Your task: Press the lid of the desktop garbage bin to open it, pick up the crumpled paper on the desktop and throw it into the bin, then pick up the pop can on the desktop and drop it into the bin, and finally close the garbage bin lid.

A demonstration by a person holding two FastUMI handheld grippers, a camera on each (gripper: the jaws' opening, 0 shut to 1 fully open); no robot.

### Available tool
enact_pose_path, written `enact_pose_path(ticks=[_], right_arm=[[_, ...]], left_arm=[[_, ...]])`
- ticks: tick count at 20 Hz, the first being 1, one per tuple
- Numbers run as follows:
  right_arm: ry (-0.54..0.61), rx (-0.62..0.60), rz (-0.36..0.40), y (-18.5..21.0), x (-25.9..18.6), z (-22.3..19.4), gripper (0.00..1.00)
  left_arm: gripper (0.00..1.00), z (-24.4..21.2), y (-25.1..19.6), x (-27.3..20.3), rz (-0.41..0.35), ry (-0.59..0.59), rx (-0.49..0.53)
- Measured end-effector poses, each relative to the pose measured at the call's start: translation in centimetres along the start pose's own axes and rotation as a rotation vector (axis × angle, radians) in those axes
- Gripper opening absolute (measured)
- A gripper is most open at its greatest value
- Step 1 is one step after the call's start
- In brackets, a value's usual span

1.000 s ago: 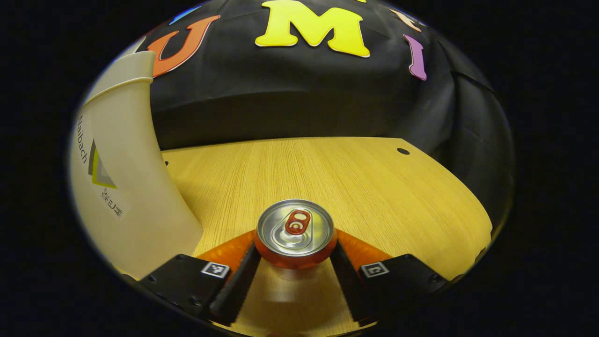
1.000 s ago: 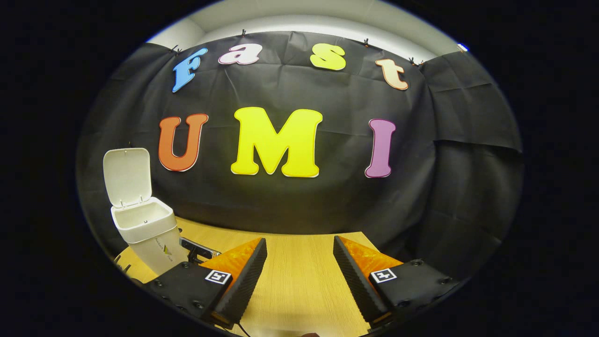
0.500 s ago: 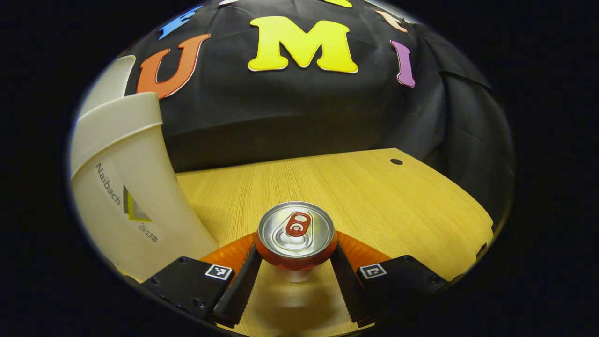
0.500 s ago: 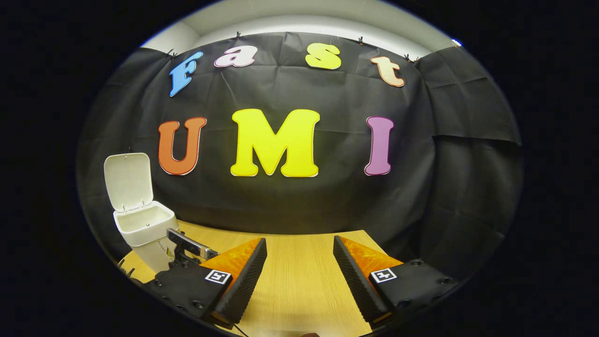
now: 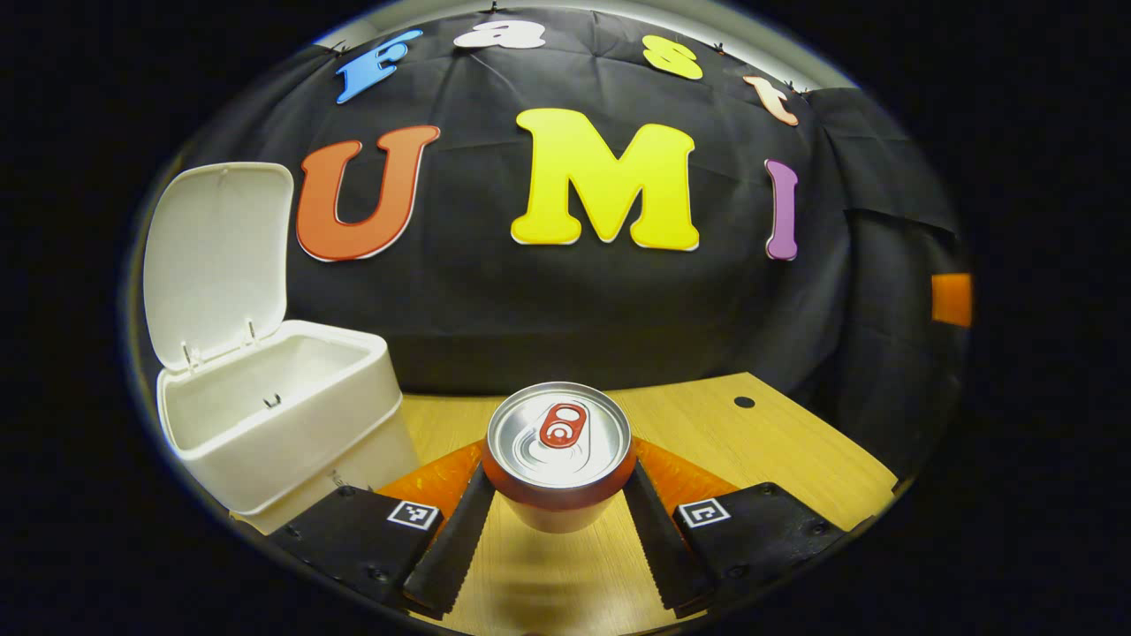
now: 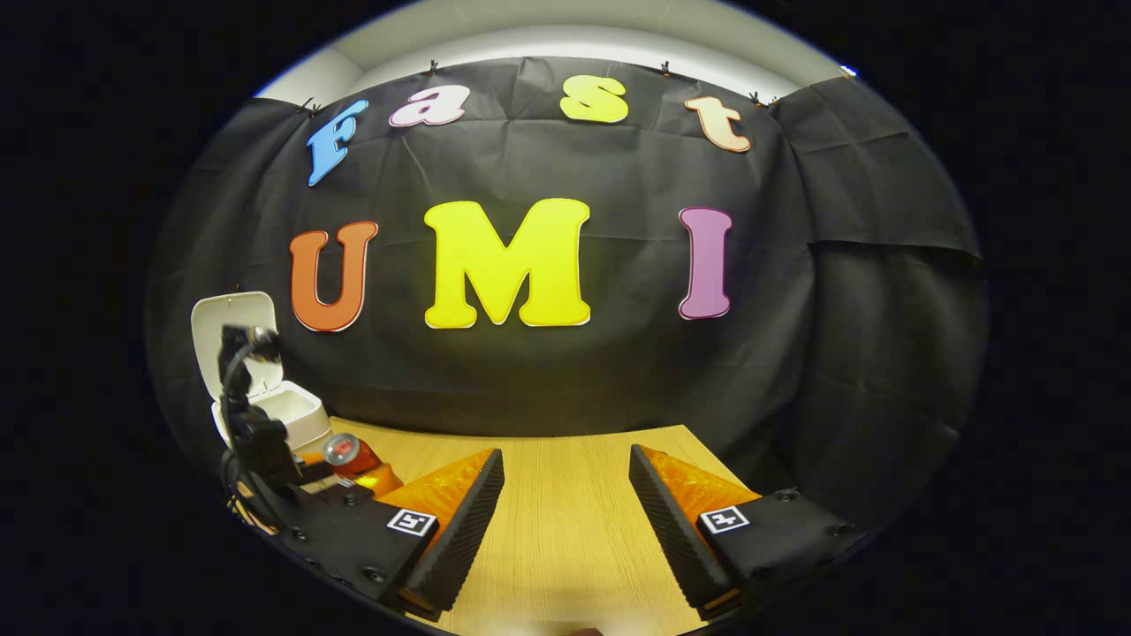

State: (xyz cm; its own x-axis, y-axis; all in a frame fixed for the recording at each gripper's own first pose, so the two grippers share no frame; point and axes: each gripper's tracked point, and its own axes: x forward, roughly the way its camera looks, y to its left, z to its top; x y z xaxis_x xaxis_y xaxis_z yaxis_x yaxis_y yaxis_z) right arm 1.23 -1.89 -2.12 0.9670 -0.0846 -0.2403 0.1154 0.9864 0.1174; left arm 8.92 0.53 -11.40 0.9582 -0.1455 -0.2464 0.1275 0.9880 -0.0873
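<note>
My left gripper [image 5: 558, 521] is shut on the red pop can [image 5: 558, 446], which hangs upright above the wooden table [image 5: 778, 450], silver top facing the camera. To its left stands the white garbage bin [image 5: 283, 415] with its lid [image 5: 221, 256] swung up and the inside open. In the right gripper view the right gripper [image 6: 565, 521] is open over bare table [image 6: 565, 468] with nothing between its fingers. Far left there, the left gripper [image 6: 349, 464] holds the pop can [image 6: 345, 450] in front of the open bin [image 6: 283, 411].
A small dark hole [image 5: 744, 402] marks the table near its far right corner. The black cloth wall closes off the back of the table. The bin stands at the table's left end.
The left gripper has lifted the can off the table, so the bin's open top and raised lid now come into its view. The right gripper has stayed put.
</note>
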Motion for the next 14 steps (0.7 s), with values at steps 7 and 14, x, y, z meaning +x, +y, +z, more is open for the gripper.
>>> enact_pose_path(ticks=[7, 14], right_arm=[[-0.017, 0.015, 0.013, -0.3, 0.3, 0.5, 0.92], [-0.026, 0.026, 0.022, -0.1, 0.6, 0.7, 0.92]], left_arm=[[0.82, 9.1, 4.8, -2.4, 0.105, -0.161, 0.002], [0.82, 12.3, 11.2, -4.4, 0.251, -0.200, 0.037]])
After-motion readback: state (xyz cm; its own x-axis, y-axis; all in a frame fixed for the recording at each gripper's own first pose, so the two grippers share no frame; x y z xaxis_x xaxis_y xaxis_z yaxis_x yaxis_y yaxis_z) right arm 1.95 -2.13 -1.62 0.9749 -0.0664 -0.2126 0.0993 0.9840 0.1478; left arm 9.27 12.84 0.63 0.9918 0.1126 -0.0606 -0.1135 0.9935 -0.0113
